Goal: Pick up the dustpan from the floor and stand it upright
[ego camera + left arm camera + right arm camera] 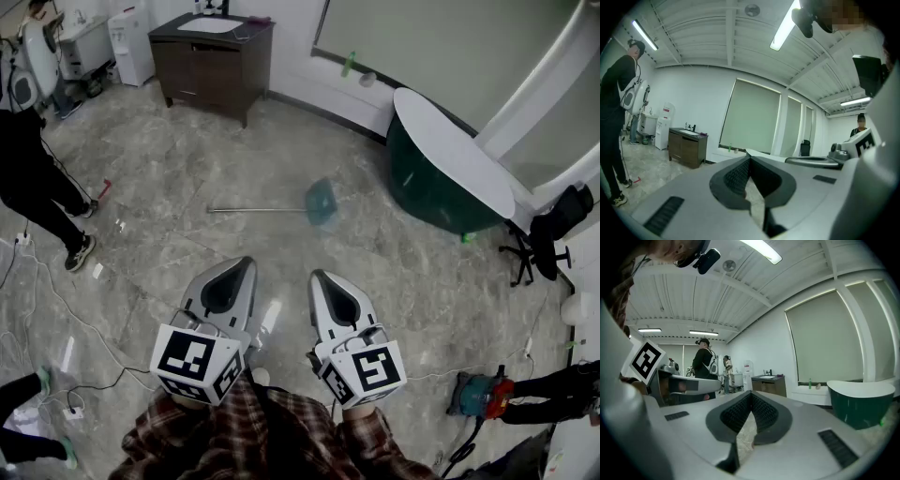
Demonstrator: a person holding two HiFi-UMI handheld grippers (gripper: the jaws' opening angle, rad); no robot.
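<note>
The dustpan (321, 202) lies flat on the marble floor in the head view, its pale blue pan to the right and its long thin handle (253, 210) stretching left. Both grippers hover well short of it, nearer to me. My left gripper (247, 262) is shut and empty, with its tips meeting in the left gripper view (749, 157). My right gripper (316, 276) is beside it, also shut with nothing held (751, 393). Neither gripper view shows the dustpan.
A dark green tub with a white top (450, 164) stands right of the dustpan. A dark cabinet (211, 61) is at the far wall, a black chair (548, 234) at right. A person (37, 187) stands at left. Cables (56, 309) and a power tool (483, 394) lie on the floor.
</note>
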